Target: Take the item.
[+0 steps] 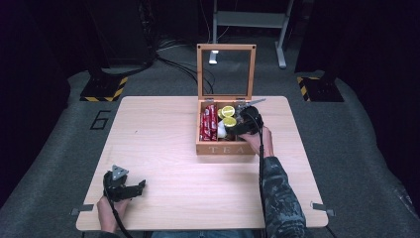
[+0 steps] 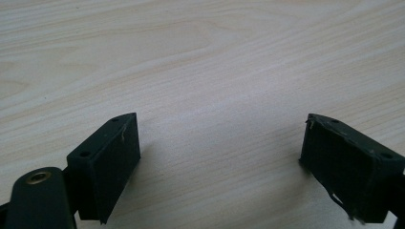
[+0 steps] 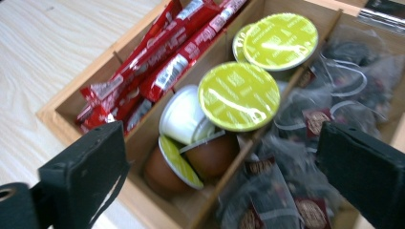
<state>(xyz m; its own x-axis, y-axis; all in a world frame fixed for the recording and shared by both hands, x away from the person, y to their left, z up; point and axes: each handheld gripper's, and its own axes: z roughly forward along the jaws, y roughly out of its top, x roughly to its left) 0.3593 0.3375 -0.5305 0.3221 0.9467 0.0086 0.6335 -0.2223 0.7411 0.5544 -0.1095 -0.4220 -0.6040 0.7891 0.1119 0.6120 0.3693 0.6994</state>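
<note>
The tea box (image 1: 225,148) stands on the far right part of the table (image 1: 163,144), with its glazed lid (image 1: 226,71) raised upright at the back. The box has three compartments. The left one holds red sachets (image 3: 167,62). The middle one holds capsules (image 3: 239,95) with yellow-green foil tops, plus one white and two brown ones lying tilted at the near end. The right one holds clear tea-bag packets (image 3: 329,109); their labels are too blurred to read.

The right gripper (image 3: 224,181) hangs over the box's near right part, jaws spread wide, with nothing pinched. In the right gripper view, the middle divider and the near capsules lie between the jaws; whether a pad touches the packets cannot be told.

The left gripper (image 2: 217,167) rests low at the table's near left corner, well apart from the box. Its jaws are spread, with bare wood between them.
</note>
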